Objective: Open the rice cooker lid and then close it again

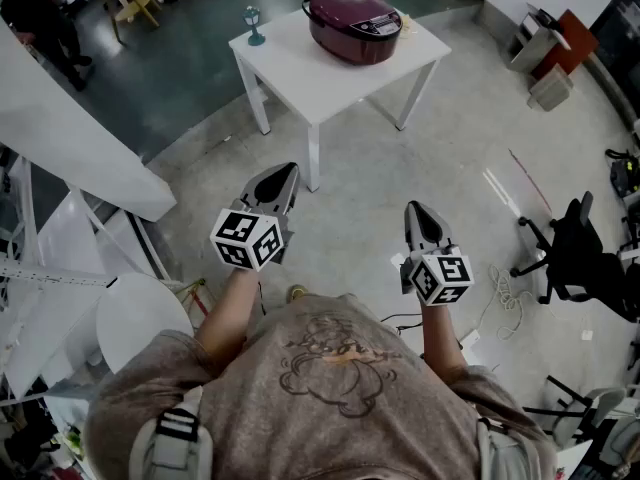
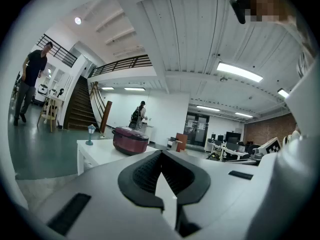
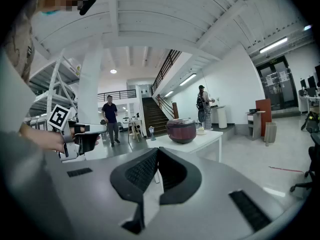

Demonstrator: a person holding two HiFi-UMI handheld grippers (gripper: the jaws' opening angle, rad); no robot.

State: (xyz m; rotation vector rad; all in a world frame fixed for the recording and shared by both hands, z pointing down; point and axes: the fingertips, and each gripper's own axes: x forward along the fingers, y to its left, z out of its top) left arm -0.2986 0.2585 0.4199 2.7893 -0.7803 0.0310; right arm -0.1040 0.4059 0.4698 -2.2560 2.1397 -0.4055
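A dark red rice cooker (image 1: 355, 25) with its lid down stands on a white table (image 1: 300, 68) well ahead of me. The left gripper view shows the rice cooker (image 2: 130, 140) in the distance, and so does the right gripper view (image 3: 181, 130). My left gripper (image 1: 281, 180) is held at waist height, far short of the table, jaws shut with nothing between them (image 2: 161, 156). My right gripper (image 1: 421, 213) hangs level with it to the right, also shut and empty (image 3: 157, 154).
A small teal lamp figure (image 1: 254, 26) stands at the table's left corner. White shelving and a round white tabletop (image 1: 140, 318) are close on my left. A black office chair (image 1: 575, 248) and cables lie to the right. People stand in the background (image 3: 109, 118).
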